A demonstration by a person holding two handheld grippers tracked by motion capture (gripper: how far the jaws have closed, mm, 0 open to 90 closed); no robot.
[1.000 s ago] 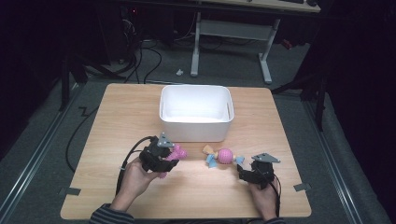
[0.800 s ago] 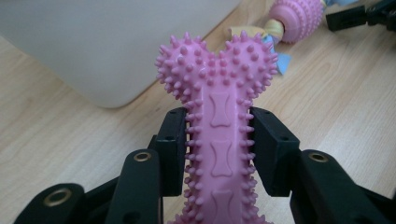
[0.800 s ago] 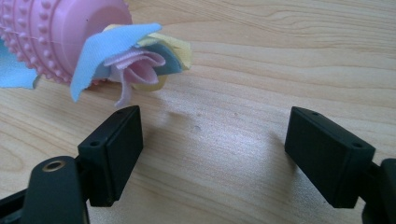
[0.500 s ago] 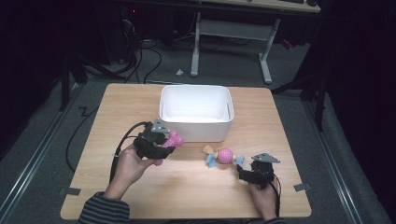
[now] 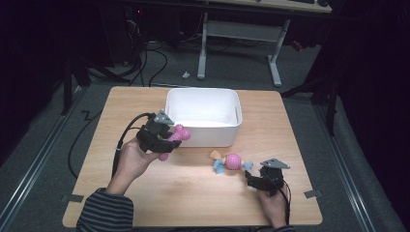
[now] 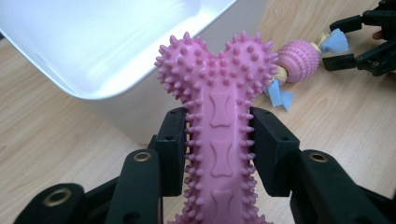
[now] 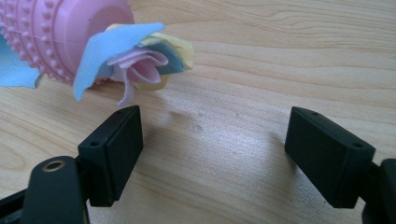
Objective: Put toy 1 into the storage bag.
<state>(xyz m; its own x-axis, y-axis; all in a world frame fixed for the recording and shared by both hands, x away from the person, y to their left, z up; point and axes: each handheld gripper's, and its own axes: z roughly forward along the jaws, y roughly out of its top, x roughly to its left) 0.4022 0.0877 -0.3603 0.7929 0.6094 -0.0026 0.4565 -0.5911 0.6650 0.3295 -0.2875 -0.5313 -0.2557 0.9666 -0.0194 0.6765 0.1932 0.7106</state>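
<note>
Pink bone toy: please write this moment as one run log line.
left gripper: shut on pink bone toy | right gripper: open | white bin: beside toy

No text, label, brand, number or sign can be read on anything in these views; the pink spiked bone toy (image 6: 219, 140) bears only small raised bone shapes, not lettering

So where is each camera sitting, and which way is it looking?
High view: above the person's side, looking forward and down at the table; both forearms and hands show.
Left gripper view: rides the left gripper, looking along jaws clamped on the pink bone toy toward the white bin.
Right gripper view: rides the right gripper, looking along open jaws at the tabletop.
All three share the ball toy.
</note>
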